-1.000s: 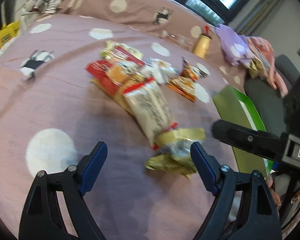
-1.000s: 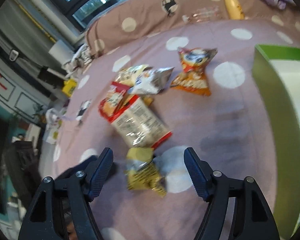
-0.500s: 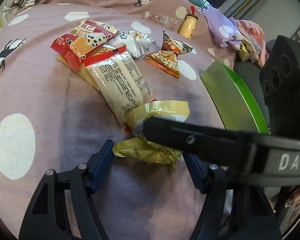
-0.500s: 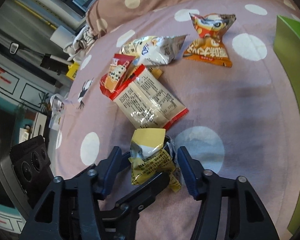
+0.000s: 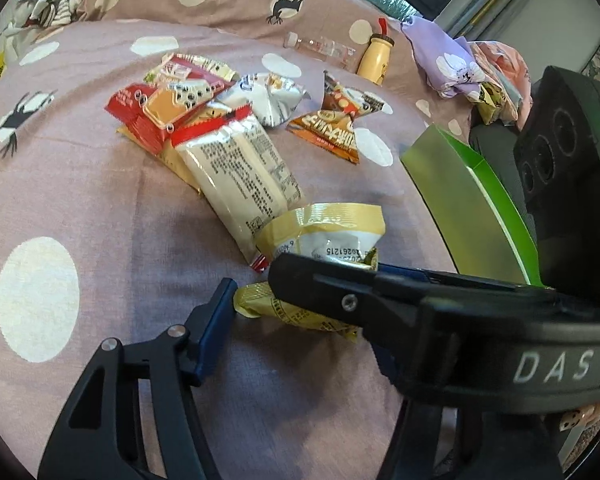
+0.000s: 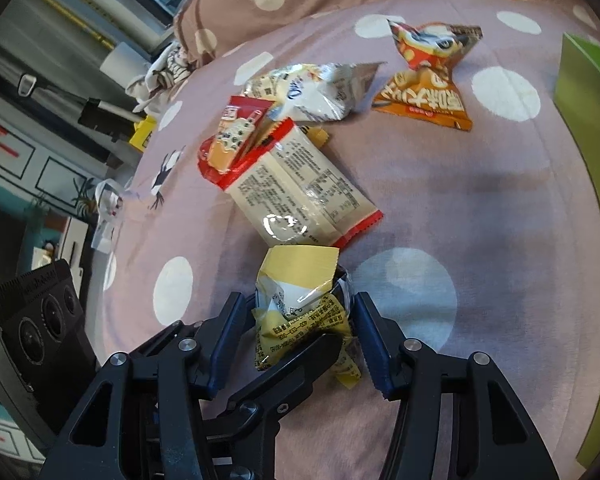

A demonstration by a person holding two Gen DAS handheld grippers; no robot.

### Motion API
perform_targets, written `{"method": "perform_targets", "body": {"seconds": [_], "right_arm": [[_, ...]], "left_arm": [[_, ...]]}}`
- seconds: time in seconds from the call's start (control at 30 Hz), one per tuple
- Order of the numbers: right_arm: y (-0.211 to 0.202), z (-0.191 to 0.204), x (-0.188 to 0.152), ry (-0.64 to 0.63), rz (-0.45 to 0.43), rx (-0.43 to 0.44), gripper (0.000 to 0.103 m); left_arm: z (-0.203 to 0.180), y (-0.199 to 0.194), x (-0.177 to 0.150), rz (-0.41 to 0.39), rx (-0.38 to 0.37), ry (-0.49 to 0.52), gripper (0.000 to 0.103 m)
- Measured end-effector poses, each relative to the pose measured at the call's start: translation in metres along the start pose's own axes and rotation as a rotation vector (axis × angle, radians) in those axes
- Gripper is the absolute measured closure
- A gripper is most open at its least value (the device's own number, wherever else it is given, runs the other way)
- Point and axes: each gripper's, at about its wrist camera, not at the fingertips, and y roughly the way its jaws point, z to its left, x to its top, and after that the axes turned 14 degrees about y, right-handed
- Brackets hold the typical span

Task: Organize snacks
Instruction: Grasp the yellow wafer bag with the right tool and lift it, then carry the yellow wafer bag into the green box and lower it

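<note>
- My left gripper (image 5: 300, 312) sits low over the pink dotted bedspread (image 5: 100, 208); its left finger (image 5: 214, 320) touches the end of the yellow packet (image 5: 324, 236), but the right finger is hidden behind my other gripper, so I cannot tell whether it is closed on anything.
- The yellow packet (image 6: 300, 304) lies crumpled on the bedspread, just below the long beige packet (image 6: 300, 196).
- My right gripper (image 6: 304, 336) has its 2 fingers pressed against both sides of the yellow packet, gripping it.
- Behind the beige packet are a red packet (image 6: 236, 144), a white packet (image 6: 316, 92) and an orange packet (image 6: 428, 92).
- The green box (image 5: 468, 208) stands to the right, apart from the snacks.
</note>
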Motion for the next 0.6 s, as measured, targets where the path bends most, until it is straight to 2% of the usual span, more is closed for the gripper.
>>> {"method": "perform_targets", "body": {"seconds": [0.27,0.6], "right_arm": [[-0.028,0.017,-0.006,-0.053,-0.092,0.031,0.045],[-0.07,0.028,-0.008,-0.104,-0.229,0.039,0.045]], "left_arm": [[-0.008,-0.023,0.008,-0.088,0.016,0.032,0.041],[-0.043,-0.05,0.027,-0.206,0.105,0.141,0.041]]}}
